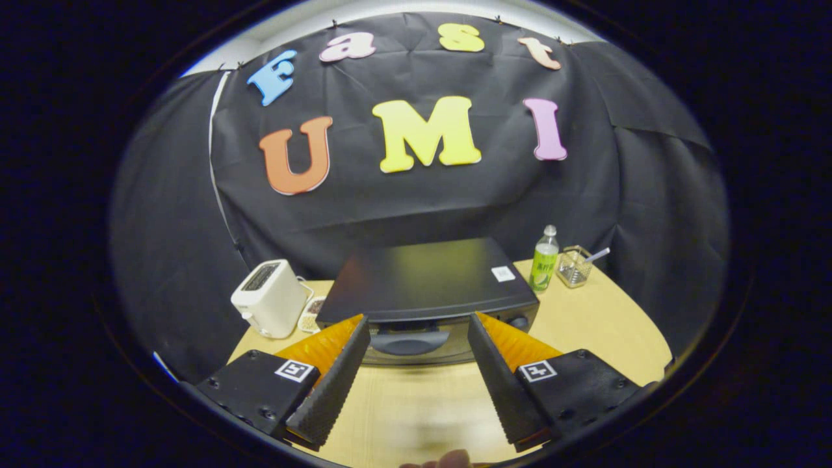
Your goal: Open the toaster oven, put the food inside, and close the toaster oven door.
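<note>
toaster oven point(429, 286) just ahead of gripper point(418, 331); fingers point(335, 380) spread, empty

Staged test booth (black cloth wall point(416, 208)), kitchen appliances on table point(598, 325).

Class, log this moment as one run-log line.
gripper: open, empty | toaster oven: door shut, just ahead of fingers | step: opening not yet begun

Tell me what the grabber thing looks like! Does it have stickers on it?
The gripper has two long wedge-shaped fingers with bumpy, ridged inner faces. They stand apart, open, with nothing between them, in front of the toaster oven. Each finger grows out of a black block with small screws, and each block wears a square black-and-white marker, like a little puzzle sticker.
</note>
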